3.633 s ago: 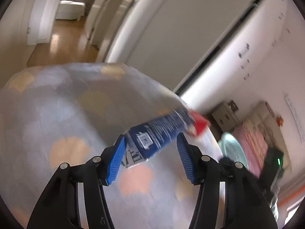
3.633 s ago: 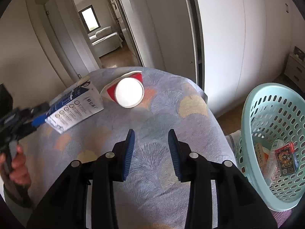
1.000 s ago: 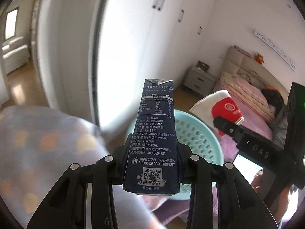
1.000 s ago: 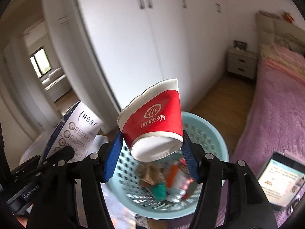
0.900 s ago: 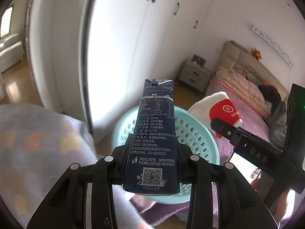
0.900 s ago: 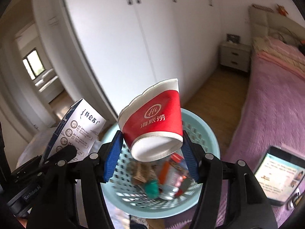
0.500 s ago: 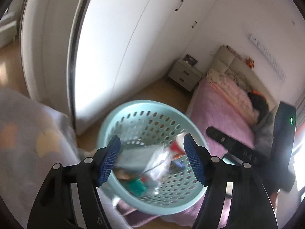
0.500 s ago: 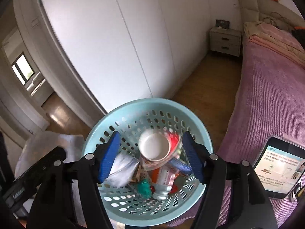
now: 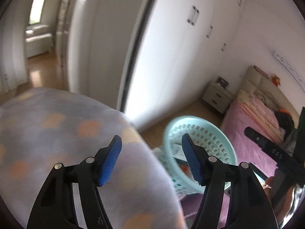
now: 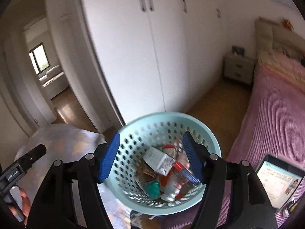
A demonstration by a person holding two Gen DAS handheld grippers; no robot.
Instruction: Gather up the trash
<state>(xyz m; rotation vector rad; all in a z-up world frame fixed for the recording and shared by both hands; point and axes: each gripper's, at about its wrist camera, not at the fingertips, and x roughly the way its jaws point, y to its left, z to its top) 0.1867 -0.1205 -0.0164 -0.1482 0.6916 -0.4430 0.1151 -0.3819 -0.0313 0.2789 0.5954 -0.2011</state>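
Observation:
A light blue perforated basket (image 10: 190, 120) sits on the floor and holds several pieces of trash: a carton (image 10: 159, 160), the red cup (image 10: 168, 147), a bottle (image 10: 171, 186) and a green item (image 10: 152, 188). My right gripper (image 10: 151, 155) is open and empty, right above the basket. My left gripper (image 9: 152, 160) is open and empty, over the edge of the patterned table (image 9: 57, 133), with the basket (image 9: 213, 133) to its right.
White wardrobe doors (image 10: 152, 57) stand behind the basket. A bed with a pink cover (image 10: 276, 114) is at the right, with a phone (image 10: 278, 181) on it. A nightstand (image 10: 238, 68) is in the corner. An open doorway (image 10: 47, 72) is at the left.
Both grippers opened and dropped the carton and the red cup into the basket. The left gripper has since swung back left toward the table.

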